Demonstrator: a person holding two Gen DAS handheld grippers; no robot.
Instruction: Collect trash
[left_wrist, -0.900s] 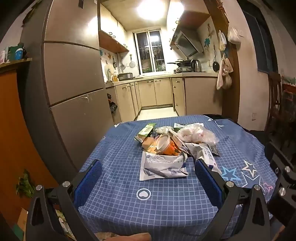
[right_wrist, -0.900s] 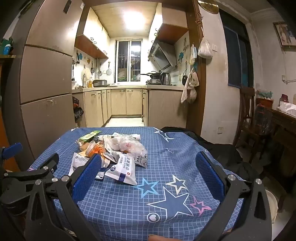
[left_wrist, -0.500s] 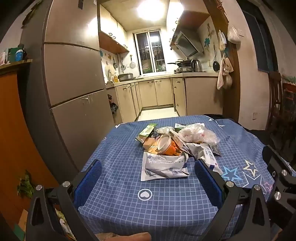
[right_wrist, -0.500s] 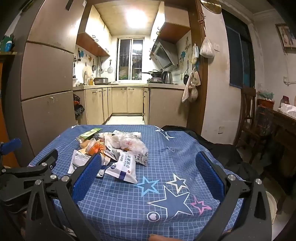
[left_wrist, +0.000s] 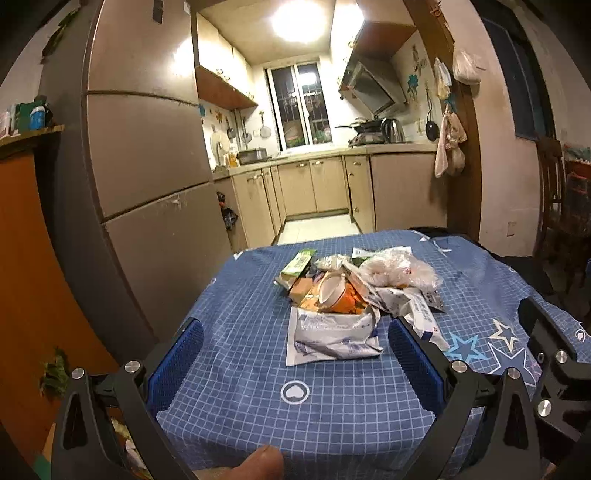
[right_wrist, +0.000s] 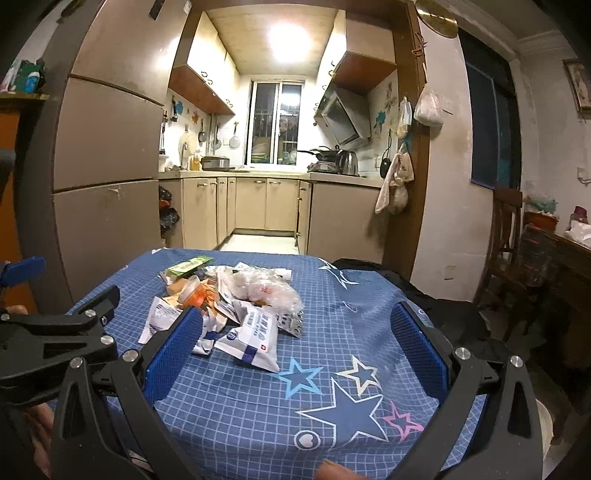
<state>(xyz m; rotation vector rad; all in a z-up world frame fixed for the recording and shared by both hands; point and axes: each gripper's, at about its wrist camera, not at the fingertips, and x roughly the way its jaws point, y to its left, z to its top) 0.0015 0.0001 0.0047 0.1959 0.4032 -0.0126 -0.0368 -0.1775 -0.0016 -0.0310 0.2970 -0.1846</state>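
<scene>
Left wrist view: the left gripper (left_wrist: 295, 354) is hovering over the near edge of the table (left_wrist: 332, 413), its blue pads standing wide apart with nothing between them but checked cloth. The trash (left_wrist: 354, 295) is lying in one heap at the middle of the table, ahead of the pads. A flat white pouch (left_wrist: 332, 334) is sitting nearest, an orange cup (left_wrist: 338, 293) is lying on its side behind it, and a clear bag (left_wrist: 397, 269) is resting on the far right of the heap. A green wrapper (left_wrist: 297, 264) is showing at the far left. A fingertip (left_wrist: 264, 459) is showing at the bottom edge. Part of the right gripper is entering at the right margin.

Right wrist view: the right gripper (right_wrist: 295, 354) is likewise hanging with its pads spread wide, empty. This view is showing the heap from the right side, with a blue-and-white packet (right_wrist: 255, 339) lying foremost and a blister strip (right_wrist: 291, 321) just beside it, both largely hidden in the other view. The left gripper's black frame is showing at the left. A fridge (right_wrist: 107, 166) is standing left of the table, and a chair (right_wrist: 506, 236) is visible at right.
</scene>
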